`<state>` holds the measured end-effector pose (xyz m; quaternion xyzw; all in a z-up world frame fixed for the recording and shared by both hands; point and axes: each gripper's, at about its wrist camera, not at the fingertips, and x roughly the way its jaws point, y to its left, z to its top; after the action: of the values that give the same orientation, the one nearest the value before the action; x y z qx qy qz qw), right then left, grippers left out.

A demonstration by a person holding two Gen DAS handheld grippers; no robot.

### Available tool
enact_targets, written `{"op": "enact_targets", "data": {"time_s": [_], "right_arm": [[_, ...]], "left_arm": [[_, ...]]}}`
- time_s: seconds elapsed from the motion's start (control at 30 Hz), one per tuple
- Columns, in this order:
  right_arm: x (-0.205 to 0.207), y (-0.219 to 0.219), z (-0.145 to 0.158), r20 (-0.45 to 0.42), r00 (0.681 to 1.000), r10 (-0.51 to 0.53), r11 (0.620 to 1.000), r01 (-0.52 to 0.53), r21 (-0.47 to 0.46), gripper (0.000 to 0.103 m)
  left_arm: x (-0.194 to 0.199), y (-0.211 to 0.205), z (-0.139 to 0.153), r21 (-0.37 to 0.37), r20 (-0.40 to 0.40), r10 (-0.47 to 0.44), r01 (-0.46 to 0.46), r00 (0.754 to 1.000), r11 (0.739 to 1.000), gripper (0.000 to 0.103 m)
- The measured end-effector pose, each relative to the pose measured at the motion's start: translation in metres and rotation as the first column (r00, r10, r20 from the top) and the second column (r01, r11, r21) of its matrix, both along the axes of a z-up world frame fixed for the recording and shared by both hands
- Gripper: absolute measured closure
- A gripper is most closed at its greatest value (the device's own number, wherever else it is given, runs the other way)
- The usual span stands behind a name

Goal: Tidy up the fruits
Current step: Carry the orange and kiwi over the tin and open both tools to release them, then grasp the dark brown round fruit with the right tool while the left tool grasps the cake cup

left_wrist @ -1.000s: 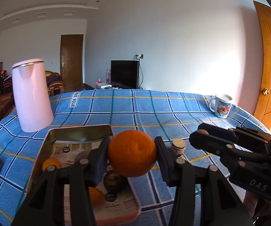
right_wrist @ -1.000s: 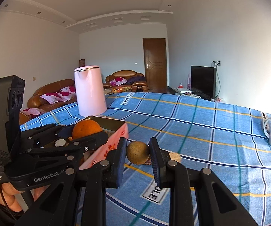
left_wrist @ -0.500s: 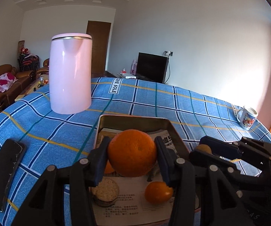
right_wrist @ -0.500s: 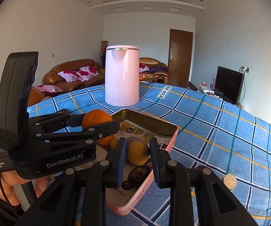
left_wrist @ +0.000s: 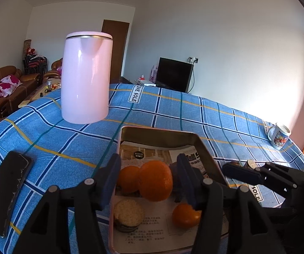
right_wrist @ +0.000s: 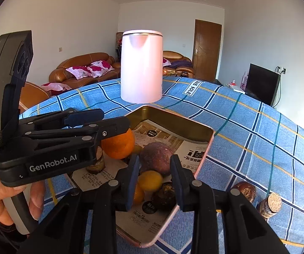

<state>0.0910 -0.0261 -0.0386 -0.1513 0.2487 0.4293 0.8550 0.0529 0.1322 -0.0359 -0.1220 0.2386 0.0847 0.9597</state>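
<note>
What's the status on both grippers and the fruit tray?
Left gripper open, big orange loose between fingers, over tray. Right gripper open over tray, purple fruit below. Two items outside tray on cloth; nothing blocking.

Both fisheye views sit low and close over the pink tray (left_wrist: 118, 169) (right_wrist: 204, 154), looking forward along their tongs. Both share the pink kettle (left_wrist: 85, 78) (right_wrist: 141, 67) at upper centre; each shows the other tongs at its frame edge.
</note>
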Motion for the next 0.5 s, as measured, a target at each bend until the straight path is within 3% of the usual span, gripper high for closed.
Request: {"op": "enact_targets", "data": {"time_s": [0.13,0.37,0.5], "right_arm": [[0.003,-0.043,0.005,0.055,0.995,-0.083,0.996,0.083,-0.009,0.060],[0.055,-0.135,0.006,-0.025,0.940,-0.339,0.941,0.339,0.000,0.059],[0.062,-0.136,0.008,-0.055,0.941,-0.335,0.942,0.336,0.012,0.059]], "left_arm": [[-0.001,-0.013,0.004,0.016,0.013,-0.029,0.028,1.000,0.999,0.039],[0.006,-0.047,0.010,0.050,0.018,-0.096,0.095,0.995,0.994,0.037],[0.009,-0.061,0.013,0.065,0.012,-0.122,0.121,0.992,0.991,0.036]]}}
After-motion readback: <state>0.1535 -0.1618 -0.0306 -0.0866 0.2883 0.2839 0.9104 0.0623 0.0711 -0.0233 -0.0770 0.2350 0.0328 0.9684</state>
